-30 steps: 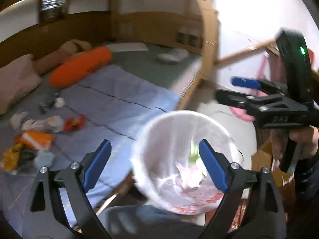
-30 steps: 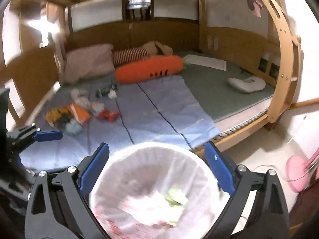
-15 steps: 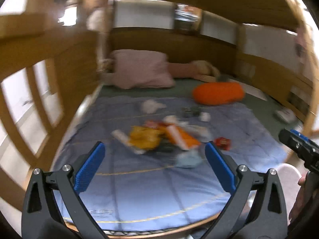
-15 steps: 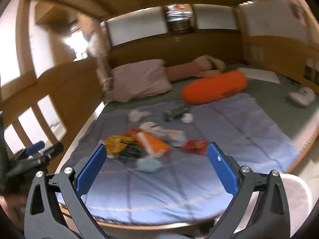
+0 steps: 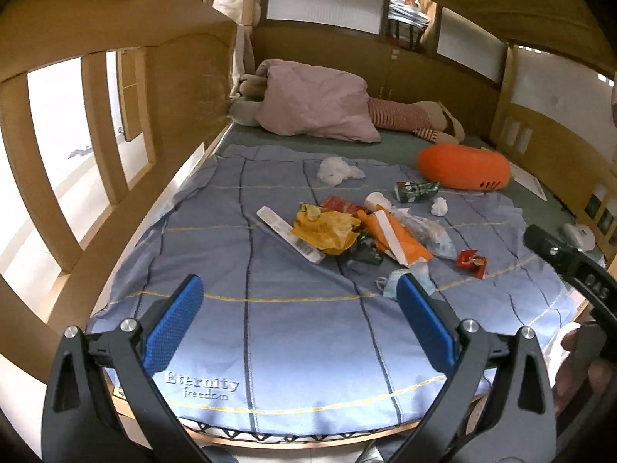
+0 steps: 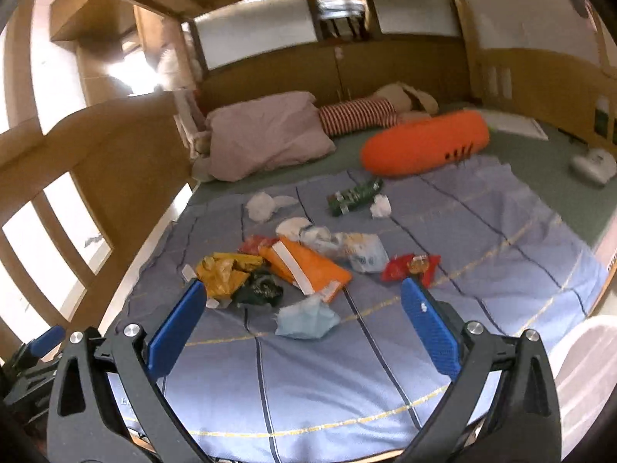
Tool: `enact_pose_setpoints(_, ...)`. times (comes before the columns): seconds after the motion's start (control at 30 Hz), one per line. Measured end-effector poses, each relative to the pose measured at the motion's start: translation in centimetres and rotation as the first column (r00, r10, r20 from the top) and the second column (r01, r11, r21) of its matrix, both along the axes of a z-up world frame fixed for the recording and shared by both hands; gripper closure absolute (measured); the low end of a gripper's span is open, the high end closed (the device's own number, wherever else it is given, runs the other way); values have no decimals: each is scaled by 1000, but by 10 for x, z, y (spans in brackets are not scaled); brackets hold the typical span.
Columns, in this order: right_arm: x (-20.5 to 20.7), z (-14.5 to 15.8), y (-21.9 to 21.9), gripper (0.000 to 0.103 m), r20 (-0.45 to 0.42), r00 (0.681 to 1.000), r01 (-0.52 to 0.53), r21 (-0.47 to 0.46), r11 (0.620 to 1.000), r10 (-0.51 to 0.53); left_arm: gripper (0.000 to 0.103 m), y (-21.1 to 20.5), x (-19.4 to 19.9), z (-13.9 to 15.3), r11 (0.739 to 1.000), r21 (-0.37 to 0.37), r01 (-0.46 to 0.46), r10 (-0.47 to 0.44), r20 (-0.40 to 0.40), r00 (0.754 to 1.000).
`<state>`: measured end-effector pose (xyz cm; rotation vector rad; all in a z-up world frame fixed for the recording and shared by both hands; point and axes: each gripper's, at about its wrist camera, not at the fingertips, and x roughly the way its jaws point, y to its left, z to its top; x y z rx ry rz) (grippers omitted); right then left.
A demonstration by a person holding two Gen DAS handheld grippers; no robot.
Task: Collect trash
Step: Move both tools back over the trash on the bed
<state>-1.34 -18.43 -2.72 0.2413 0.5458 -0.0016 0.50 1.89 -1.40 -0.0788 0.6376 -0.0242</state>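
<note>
Bed (image 5: 270, 347): trash pile (image 5: 347, 231) mid-mattress, far of both tools. Left tool (image 5: 297, 328) and right tool (image 6: 304, 328) spread, empty. Wrappers judged light, crinkly, slippery; pinch a crumpled fold. Near face mask (image 6: 306, 318): soft; grab its bunched middle.

Trash lies loose in a cluster near the middle of the blue blanket (image 5: 293, 332). Crumpled yellow wrapper (image 5: 327, 229), flat orange packet (image 6: 308, 268) with white strip, dark green wrapper (image 6: 259, 289) touching both. Pale blue face mask (image 6: 306, 318) nearest the blanket's front edge. Red wrapper (image 6: 410, 266) off to the right. Green packet (image 6: 353, 195), white tissue wads (image 6: 262, 204) farther back, toward the pillow end.
</note>
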Motion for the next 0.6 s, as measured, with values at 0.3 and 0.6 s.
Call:
enact_pose_setpoints(0.3,2,-2,0,4,-7,1000,-9,-3,1000,9,3,-2,0,-2,1000,-2,9,-9,-4,1000)
enact_pose_setpoints(0.6,5,-5,-1,4,-15,1000,-9,9,1000,9,3,-6,0,-3,1000,3,24,-24,-6,1000)
